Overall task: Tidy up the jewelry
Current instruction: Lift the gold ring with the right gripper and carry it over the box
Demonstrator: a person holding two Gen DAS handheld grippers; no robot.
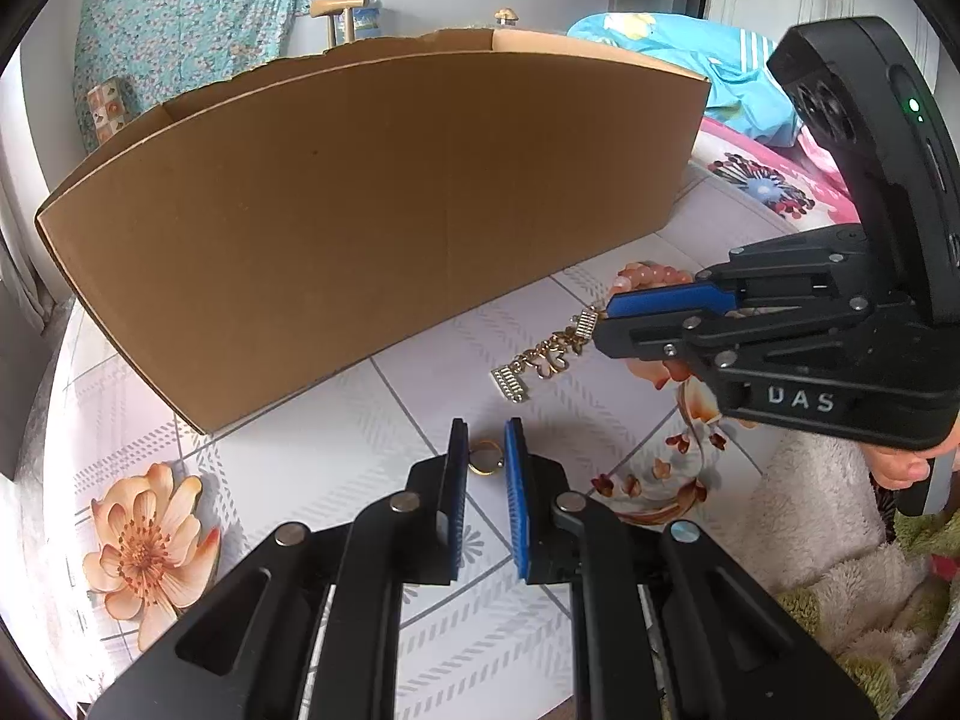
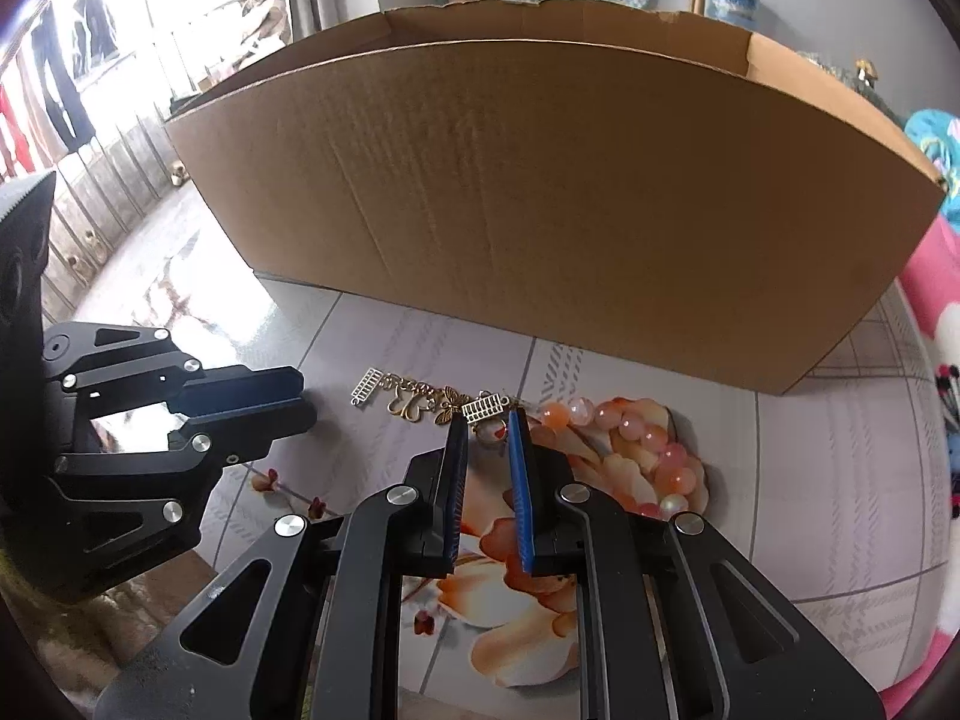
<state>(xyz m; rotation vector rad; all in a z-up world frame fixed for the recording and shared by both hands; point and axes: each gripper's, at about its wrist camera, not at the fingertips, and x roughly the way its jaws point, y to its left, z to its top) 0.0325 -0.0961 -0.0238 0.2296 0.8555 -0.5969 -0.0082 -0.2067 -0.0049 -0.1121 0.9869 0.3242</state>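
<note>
The left gripper (image 1: 486, 450) fingers are closing around a small gold ring (image 1: 485, 459). The right gripper (image 2: 487, 429) fingers are sitting nearly closed over a limp, light charm bracelet (image 2: 432, 399), best pinched at a link.

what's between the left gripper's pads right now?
A small gold ring, lying on the floral tablecloth between the left gripper pads; whether they press it is unclear. Left wrist view shows it.
</note>
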